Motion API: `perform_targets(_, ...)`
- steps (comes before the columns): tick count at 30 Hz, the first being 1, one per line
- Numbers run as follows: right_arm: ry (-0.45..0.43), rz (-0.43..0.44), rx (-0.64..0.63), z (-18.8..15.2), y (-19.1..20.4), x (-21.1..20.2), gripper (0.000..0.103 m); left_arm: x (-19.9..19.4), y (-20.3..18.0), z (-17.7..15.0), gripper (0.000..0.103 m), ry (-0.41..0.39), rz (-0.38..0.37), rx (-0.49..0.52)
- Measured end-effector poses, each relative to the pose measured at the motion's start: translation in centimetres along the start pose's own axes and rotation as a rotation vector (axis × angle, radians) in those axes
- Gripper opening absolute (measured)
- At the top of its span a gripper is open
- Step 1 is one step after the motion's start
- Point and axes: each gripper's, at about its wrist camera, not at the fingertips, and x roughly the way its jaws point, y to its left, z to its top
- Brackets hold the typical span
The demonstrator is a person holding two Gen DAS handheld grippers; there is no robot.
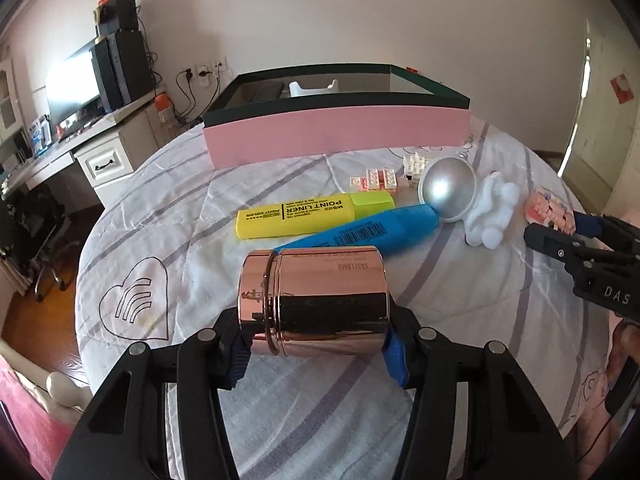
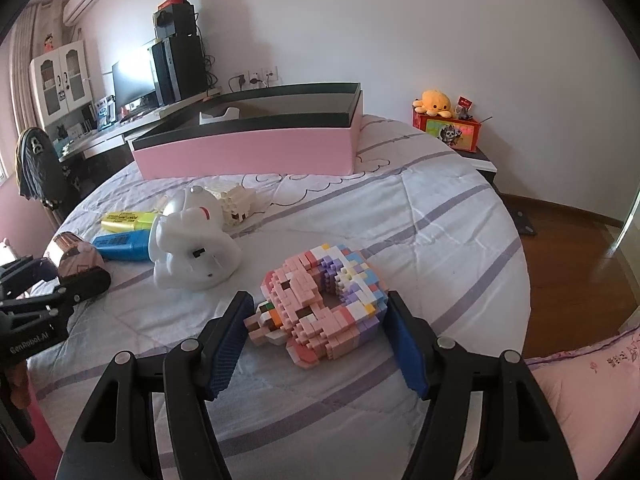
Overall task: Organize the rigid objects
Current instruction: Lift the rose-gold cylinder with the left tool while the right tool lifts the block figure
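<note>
**Copper canister lies crosswise between your left pads**

Your left gripper (image 1: 316,354) has the rose-gold canister (image 1: 314,300) lying on its side on the bedspread (image 1: 160,208), and the blue pads press on its two ends. Its long axis runs straight across your fingers, from pad to pad; the lidded end, marked by a seam ring, points to your left, and the flat base points right. The printed lettering on its body reads upside down from your side.

Just beyond the canister, a blue marker (image 1: 360,232) lies slanted, its far end rising to the right. Past that a yellow highlighter (image 1: 312,214) lies nearly parallel to the canister, pale cap end to the right. Farther right sit a silver dome (image 1: 448,192) and a white figurine (image 1: 492,212), touching each other, with small clear bricks (image 1: 374,179) behind them. The pink open box (image 1: 336,136) stands well ahead, across the far side of the bed.

Your right gripper (image 2: 316,344) stands wide around the pastel brick model (image 2: 320,304). The model lies flat between the pads. The right pad is at its edge, though contact is unclear; the left pad stands just clear of it. The white figurine is ahead and left of this gripper.
</note>
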Motion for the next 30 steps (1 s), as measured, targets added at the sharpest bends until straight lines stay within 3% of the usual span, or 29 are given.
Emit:
perform_targets(10,-0.024,0.000,-0.004,1.0,0.2,-1.3,0.067,-1.6,0.7,0.5,0.054,-0.026,-0.005,0.013)
perform_targets(17,0.034,-0.042,0.018,-0.1,0.3,-0.8,0.067,-1.0,0.3,-0.3,0.054,0.017,-0.014,0.031)
perform_targets(26,0.016,-0.078,0.071,0.1,0.5,-0.2,0.073,-0.6,0.4,-0.1,0.054,0.019,-0.016,0.025)
perform_targets(30,0.013,-0.099,0.034,0.0,0.5,-0.1,0.064,-0.6,0.3,0.0,0.054,0.015,-0.013,0.032)
